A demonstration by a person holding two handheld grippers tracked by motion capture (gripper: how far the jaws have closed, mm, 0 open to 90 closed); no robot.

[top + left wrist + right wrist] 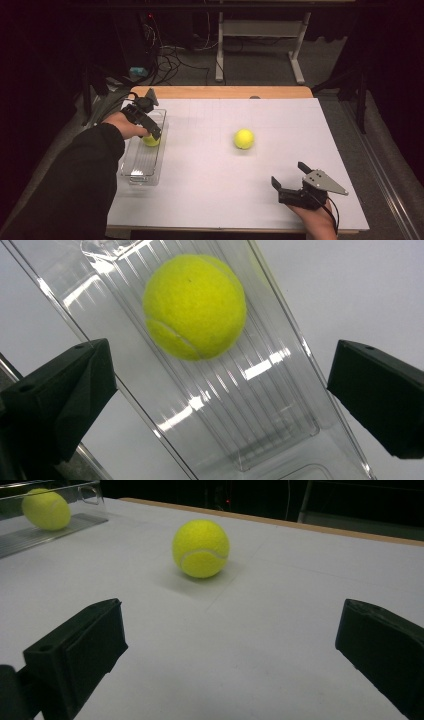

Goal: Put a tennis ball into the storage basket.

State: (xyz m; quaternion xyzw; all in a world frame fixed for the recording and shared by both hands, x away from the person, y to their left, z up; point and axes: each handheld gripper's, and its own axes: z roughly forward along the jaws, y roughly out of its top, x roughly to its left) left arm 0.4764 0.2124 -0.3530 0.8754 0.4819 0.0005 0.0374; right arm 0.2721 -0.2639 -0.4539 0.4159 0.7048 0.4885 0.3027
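Work in hand: putting tennis balls into the clear tray (131, 172) that lies along the left edge of the surface (210, 200).
Ball in tray (151, 140): lies on the ribbed floor, about midway along the tray; in the left gripper view it sits free between the jaws, touching neither.
Left gripper (150, 125): above the tray, jaws spread wide, holding nothing.
Loose ball (244, 139): out in the middle of the surface, well apart from the tray.
Right gripper (290, 179): near the front right corner, jaws spread and empty, aimed at the loose ball.
Doing it well: probably lift the left gripper straight up, clear of the tray walls, without nudging the ball. Bring the right jaws level around the loose ball's widest part, then close gently so it cannot roll off.
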